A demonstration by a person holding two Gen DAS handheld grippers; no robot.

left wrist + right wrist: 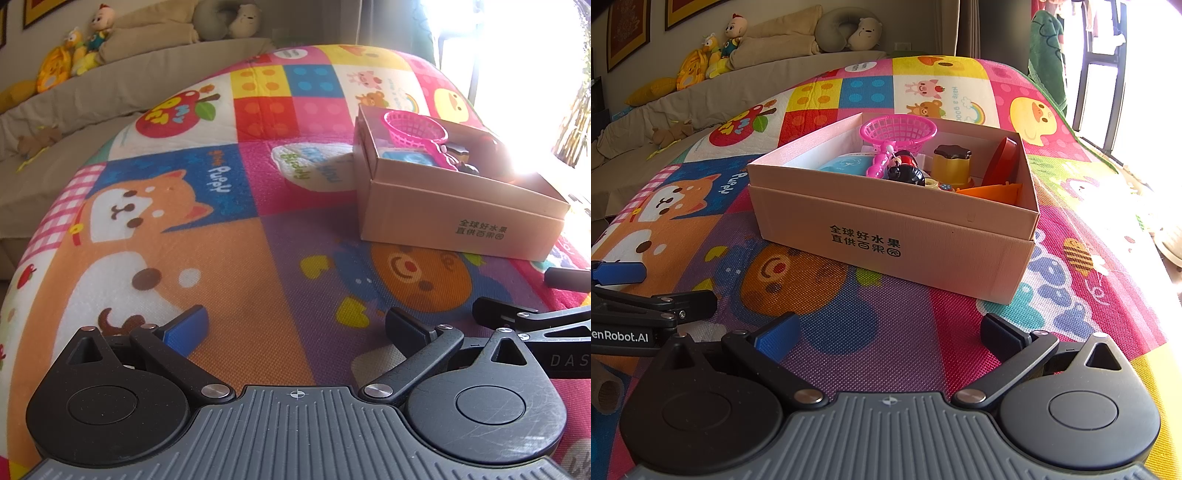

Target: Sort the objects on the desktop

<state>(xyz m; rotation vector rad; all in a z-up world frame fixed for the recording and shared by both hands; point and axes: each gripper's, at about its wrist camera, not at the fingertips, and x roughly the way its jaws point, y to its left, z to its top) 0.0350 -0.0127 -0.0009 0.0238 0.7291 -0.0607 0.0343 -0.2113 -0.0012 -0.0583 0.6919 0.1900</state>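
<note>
I hold both devices low and level over the play mat [886,325], side by side. Left hand-held gripper [295,328]: fingers spread wide, nothing between them, pointing at bare mat. Right hand-held gripper [890,332]: likewise spread and empty, aimed at the box [894,236] just ahead. Inside the box lie a pink net [897,133], a black figure [905,171] and orange pieces [991,192].

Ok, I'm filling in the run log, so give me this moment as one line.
left gripper: open, empty | right gripper: open, empty | cardboard box: on mat, holds pink net and other toys | mat: nothing loose seen
</note>
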